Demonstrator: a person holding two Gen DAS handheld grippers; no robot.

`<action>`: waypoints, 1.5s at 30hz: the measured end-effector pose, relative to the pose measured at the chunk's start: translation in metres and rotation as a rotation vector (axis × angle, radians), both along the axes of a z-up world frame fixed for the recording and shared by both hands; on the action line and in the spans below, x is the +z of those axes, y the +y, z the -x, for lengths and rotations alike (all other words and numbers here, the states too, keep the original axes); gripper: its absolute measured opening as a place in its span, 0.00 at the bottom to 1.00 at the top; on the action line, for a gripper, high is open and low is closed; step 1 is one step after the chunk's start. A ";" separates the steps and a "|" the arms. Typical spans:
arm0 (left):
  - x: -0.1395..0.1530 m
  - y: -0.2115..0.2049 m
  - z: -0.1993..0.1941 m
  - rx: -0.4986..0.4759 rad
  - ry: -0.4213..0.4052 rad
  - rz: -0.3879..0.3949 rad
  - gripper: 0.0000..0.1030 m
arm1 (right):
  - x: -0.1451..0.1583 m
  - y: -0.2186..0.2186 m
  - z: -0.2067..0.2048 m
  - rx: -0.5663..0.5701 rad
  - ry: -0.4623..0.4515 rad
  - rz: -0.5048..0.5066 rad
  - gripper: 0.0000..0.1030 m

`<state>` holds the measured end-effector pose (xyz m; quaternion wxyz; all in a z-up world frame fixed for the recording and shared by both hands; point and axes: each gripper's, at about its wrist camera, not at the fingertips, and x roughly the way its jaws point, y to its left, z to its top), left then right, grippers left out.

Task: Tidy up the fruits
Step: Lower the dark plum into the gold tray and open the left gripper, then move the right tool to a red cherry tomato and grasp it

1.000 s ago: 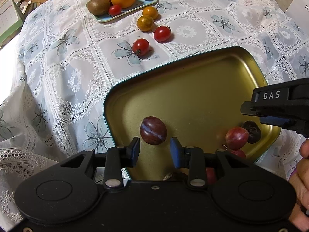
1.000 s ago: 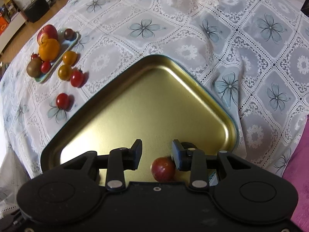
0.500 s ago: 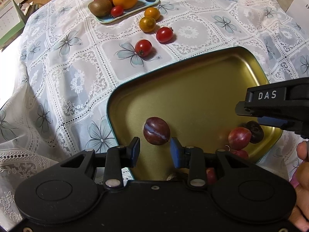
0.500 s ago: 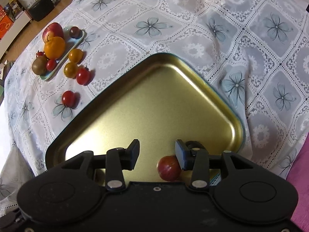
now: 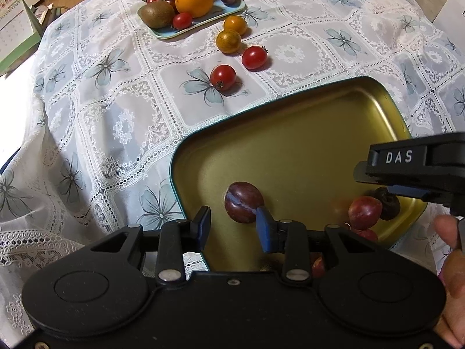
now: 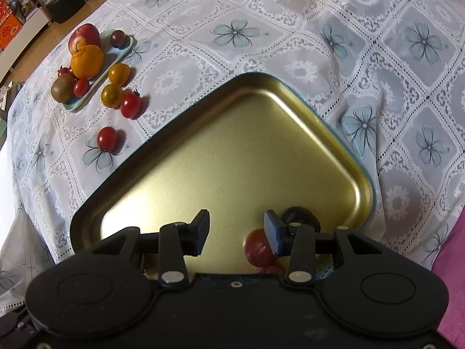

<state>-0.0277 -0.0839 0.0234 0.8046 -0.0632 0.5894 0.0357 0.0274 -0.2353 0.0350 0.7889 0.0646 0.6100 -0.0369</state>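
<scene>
Widened since a second ago: right gripper (image 6: 236,229), fingers now spread, empty. Left to right: dark purple plum (image 5: 244,202) in gold metal tray (image 5: 290,133) just beyond left gripper (image 5: 233,226), spread, unpinched; small red round fruit (image 6: 257,247) beside right-hand finger.

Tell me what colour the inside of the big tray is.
Matte gold inside the big tray, with a teal outer rim; the right wrist view shows it best.

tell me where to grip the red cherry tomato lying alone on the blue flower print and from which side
Take the red cherry tomato across its round middle, coming straight down from above. It lies apart from the other fruit on the flat tablecloth, so both sides are free. Its stem end points toward the gold tray, so set the gripper fingers on the smooth flanks, clear of the stem.
</scene>
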 end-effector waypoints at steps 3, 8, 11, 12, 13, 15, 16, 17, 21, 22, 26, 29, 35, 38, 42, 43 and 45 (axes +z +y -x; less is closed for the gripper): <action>0.001 0.004 -0.002 -0.001 -0.002 0.005 0.42 | -0.001 0.001 0.000 0.010 0.007 0.000 0.43; 0.001 0.013 -0.006 0.006 0.002 0.008 0.42 | -0.001 0.001 0.000 -0.004 0.017 0.006 0.43; 0.003 0.021 -0.009 0.008 0.000 0.011 0.42 | -0.001 0.001 0.001 -0.018 0.020 -0.003 0.43; 0.004 0.025 -0.010 0.012 -0.004 0.012 0.42 | 0.000 0.001 0.001 -0.025 0.022 -0.004 0.43; 0.005 0.030 -0.011 0.018 -0.008 0.012 0.42 | 0.000 0.002 0.002 -0.030 0.022 -0.007 0.43; 0.006 0.039 -0.013 0.031 -0.012 0.012 0.42 | 0.002 0.004 0.002 -0.025 0.022 -0.019 0.43; 0.007 0.044 -0.014 0.038 -0.015 0.013 0.42 | 0.002 0.005 0.003 -0.017 0.020 -0.024 0.43; 0.007 0.050 -0.016 0.047 -0.020 0.014 0.42 | 0.003 0.007 0.003 -0.008 0.017 -0.024 0.43; 0.007 0.075 -0.025 0.094 -0.028 -0.002 0.42 | 0.004 0.018 0.002 0.027 0.010 0.009 0.44; 0.007 0.081 -0.029 0.107 -0.028 -0.008 0.42 | 0.004 0.022 0.001 0.044 0.011 0.009 0.44; 0.007 0.105 -0.043 0.140 -0.032 -0.021 0.42 | 0.003 0.032 -0.003 0.062 0.009 0.015 0.44; 0.009 0.115 -0.056 0.153 -0.039 -0.035 0.42 | 0.005 0.036 -0.007 0.057 0.011 0.024 0.44; 0.008 0.116 -0.084 0.135 -0.037 -0.033 0.42 | 0.020 0.046 -0.024 0.082 -0.047 0.006 0.44; 0.005 0.110 -0.096 0.100 -0.030 -0.037 0.43 | 0.025 0.051 -0.039 0.091 -0.071 -0.032 0.44; -0.002 0.107 -0.108 0.079 -0.023 -0.063 0.43 | 0.021 0.063 -0.066 0.099 -0.064 -0.061 0.44; -0.005 0.108 -0.111 0.077 -0.023 -0.072 0.43 | 0.019 0.067 -0.072 0.102 -0.061 -0.063 0.44; -0.010 0.110 -0.114 0.074 -0.023 -0.084 0.43 | 0.013 0.075 -0.086 0.109 -0.055 -0.060 0.44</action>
